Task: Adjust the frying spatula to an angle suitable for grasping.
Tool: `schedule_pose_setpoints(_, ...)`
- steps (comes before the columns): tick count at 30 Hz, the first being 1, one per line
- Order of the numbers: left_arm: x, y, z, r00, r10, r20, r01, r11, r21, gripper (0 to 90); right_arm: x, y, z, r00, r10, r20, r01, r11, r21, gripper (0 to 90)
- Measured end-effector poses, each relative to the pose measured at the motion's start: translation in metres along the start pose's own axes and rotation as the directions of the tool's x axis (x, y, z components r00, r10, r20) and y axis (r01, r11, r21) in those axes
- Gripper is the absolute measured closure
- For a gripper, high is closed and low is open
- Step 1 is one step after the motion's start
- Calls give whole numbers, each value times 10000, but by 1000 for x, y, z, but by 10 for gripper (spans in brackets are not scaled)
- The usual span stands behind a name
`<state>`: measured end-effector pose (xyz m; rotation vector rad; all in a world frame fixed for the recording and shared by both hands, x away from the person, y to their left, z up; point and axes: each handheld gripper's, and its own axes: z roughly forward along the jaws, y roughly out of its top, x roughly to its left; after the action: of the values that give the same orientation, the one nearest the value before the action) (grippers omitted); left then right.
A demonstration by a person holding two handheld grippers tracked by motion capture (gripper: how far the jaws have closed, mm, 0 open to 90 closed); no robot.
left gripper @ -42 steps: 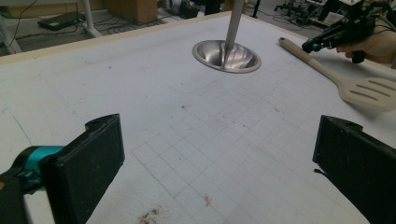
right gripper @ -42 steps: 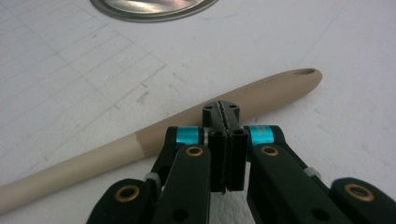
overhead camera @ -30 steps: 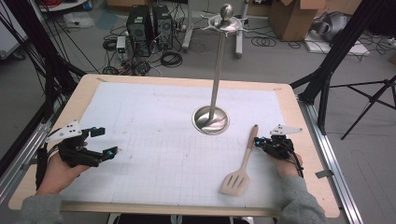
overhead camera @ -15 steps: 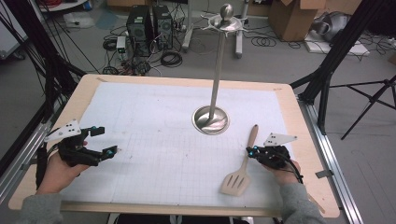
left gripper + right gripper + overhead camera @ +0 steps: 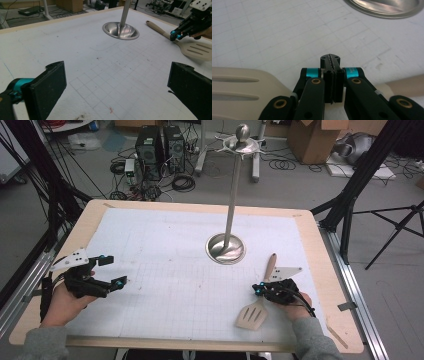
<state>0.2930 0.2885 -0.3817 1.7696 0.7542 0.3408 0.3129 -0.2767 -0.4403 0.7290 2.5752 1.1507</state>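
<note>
A pale wooden slotted spatula point(image 5: 252, 316) lies flat at the front right of the white gridded mat point(image 5: 170, 270), handle pointing away. My right gripper point(image 5: 257, 290) hovers just over the spatula's neck, jaws pressed together with nothing between them. In the right gripper view the shut tips point(image 5: 330, 58) sit above the neck, the blade point(image 5: 237, 85) to their left. My left gripper point(image 5: 112, 272) rests at the mat's left side, open and empty; its jaws point(image 5: 117, 75) stand wide apart over bare mat.
A tall metal stand with a round base point(image 5: 226, 249) rises at the mat's middle right, hooks at its top point(image 5: 242, 137). The wooden table edge point(image 5: 190, 345) runs along the front. Cables, boxes and tripods lie on the floor beyond.
My right gripper slid leftward from beside the spatula's handle to over its neck, staying shut. The left gripper and the spatula kept still.
</note>
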Motion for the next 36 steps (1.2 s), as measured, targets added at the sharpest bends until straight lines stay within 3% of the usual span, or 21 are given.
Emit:
schedule_pose_setpoints(4,0,-1,-1,10000,4,-14,-4,10000,17,25,4,2,7,9992,-340,-193,347,9986,393,900)
schedule_pose_setpoints(16,0,0,2,10000,-58,49,58,10000,-5,25,7,-5,-2,9999,-116,-120,122,9986,508,900)
schedule_pose_setpoints(36,1,-2,-3,9999,-131,40,132,9999,-79,25,13,-17,-23,9987,-477,183,464,9966,686,900)
